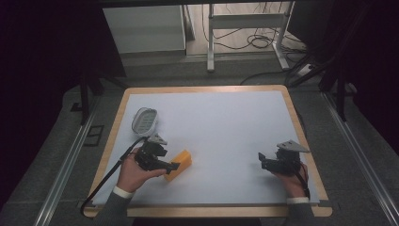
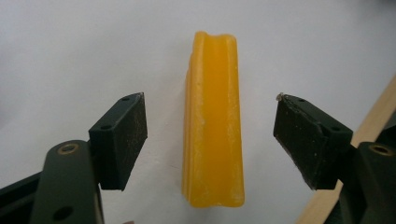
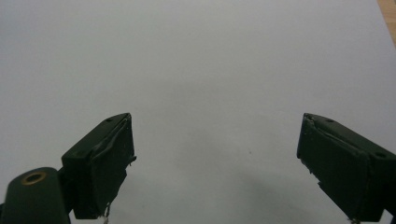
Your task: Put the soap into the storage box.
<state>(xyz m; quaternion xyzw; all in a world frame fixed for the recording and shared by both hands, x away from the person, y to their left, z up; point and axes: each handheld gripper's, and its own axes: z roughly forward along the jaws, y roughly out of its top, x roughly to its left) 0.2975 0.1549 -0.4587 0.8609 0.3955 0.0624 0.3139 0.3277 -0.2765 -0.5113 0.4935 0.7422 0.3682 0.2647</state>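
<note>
A yellow-orange bar of soap [image 1: 179, 165] lies on the white sheet near the front left. My left gripper [image 1: 172, 165] is at the bar's near end with its jaws wide open. In the left gripper view the bar [image 2: 214, 121] runs lengthwise between the two pads, touching neither, and my left gripper [image 2: 210, 140] straddles it. My right gripper [image 1: 261, 159] rests at the front right, held by a hand, pointing left. In the right gripper view my right gripper [image 3: 215, 158] is open over bare white sheet with nothing between its jaws.
A white oval soap dish [image 1: 144, 120] sits behind the left hand on the sheet. The wooden table edge [image 1: 301, 132] frames the white sheet [image 1: 221, 127]. Dark floor, table legs and cables lie beyond the far edge.
</note>
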